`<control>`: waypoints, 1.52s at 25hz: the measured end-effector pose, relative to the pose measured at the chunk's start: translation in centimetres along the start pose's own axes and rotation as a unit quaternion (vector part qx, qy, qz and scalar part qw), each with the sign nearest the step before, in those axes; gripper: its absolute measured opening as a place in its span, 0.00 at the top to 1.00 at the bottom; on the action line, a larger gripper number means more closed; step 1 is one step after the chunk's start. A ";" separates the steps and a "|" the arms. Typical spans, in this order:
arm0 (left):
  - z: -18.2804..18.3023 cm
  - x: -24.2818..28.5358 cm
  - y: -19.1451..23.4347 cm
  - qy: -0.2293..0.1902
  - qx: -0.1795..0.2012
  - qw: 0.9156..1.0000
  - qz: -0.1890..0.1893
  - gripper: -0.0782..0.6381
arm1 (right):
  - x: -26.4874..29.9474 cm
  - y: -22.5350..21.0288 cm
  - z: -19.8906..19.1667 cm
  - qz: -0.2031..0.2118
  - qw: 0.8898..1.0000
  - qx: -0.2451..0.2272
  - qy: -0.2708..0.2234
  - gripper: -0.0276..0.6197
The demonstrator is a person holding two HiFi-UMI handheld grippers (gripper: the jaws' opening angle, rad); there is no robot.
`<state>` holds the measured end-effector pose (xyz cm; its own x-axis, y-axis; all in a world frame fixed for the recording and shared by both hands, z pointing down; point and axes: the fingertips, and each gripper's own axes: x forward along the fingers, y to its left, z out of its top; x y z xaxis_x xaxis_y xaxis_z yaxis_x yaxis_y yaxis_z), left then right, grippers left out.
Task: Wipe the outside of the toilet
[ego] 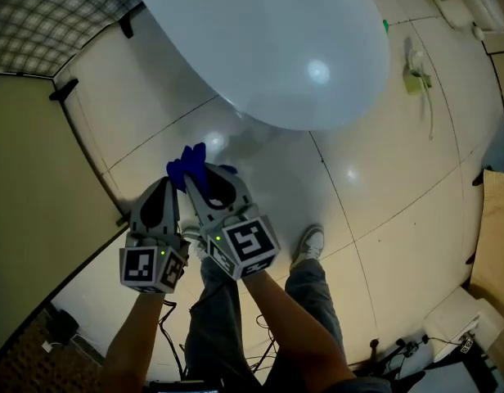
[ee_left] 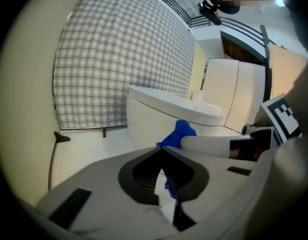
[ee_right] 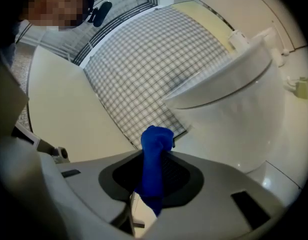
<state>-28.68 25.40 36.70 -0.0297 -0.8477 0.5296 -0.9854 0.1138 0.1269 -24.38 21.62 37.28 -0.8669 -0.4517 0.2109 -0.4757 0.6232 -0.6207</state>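
The white toilet (ego: 268, 47) fills the top of the head view, over a tiled floor. My right gripper (ego: 204, 174) is shut on a blue cloth (ego: 189, 166), which sticks out past its tips just short of the bowl's lower front. In the right gripper view the blue cloth (ee_right: 153, 159) stands upright between the jaws of my right gripper (ee_right: 154, 156), with the toilet bowl (ee_right: 234, 119) close on the right. My left gripper (ego: 164, 185) sits beside it on the left. In its own view my left gripper (ee_left: 161, 150) is shut with nothing held, facing the toilet (ee_left: 164, 114) and the blue cloth (ee_left: 179, 134).
A beige partition (ego: 31, 178) runs along the left, with a checked panel (ego: 39, 15) behind it. A water valve and hose (ego: 417, 70) lie on the floor right of the bowl. The person's shoe (ego: 309, 240) and legs are below the grippers. Cardboard (ego: 493, 236) and cables lie at the right.
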 end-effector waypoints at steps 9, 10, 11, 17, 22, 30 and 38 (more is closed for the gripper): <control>0.4 -3.6 11.0 -0.016 -0.043 0.998 0.031 0.87 | 6.9 6.9 -3.4 0.005 0.998 -0.032 0.045 0.81; 0.6 -3.9 11.8 -0.018 -0.045 0.998 0.032 0.87 | 7.5 7.6 -3.6 0.007 0.998 -0.036 0.052 0.81; 1.0 -4.0 12.7 -0.019 -0.047 0.998 0.032 0.87 | 8.2 8.2 -3.7 0.008 0.997 -0.040 0.058 0.81; 3.8 -3.6 17.0 -0.004 -0.037 0.999 0.006 0.87 | 13.8 10.0 -3.0 -0.016 0.998 -0.027 0.053 0.81; 8.0 -0.7 20.8 -0.012 -0.025 1.000 -0.001 0.87 | 19.7 9.7 1.1 -0.030 0.999 -0.021 0.010 0.81; 14.2 10.8 24.9 -0.030 -0.017 0.999 -0.013 0.87 | 35.0 1.1 9.9 -0.067 0.997 -0.031 -0.037 0.81; 18.4 20.6 29.6 -0.025 -0.005 0.999 -0.020 0.87 | 47.4 -5.8 15.3 -0.128 0.990 -0.046 -0.045 0.81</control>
<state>-61.58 1.76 36.00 0.0007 -0.8761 0.4821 -0.9841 0.0850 0.1558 -60.41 -13.13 39.33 -0.7017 -0.6545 0.2813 -0.6929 0.5353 -0.4831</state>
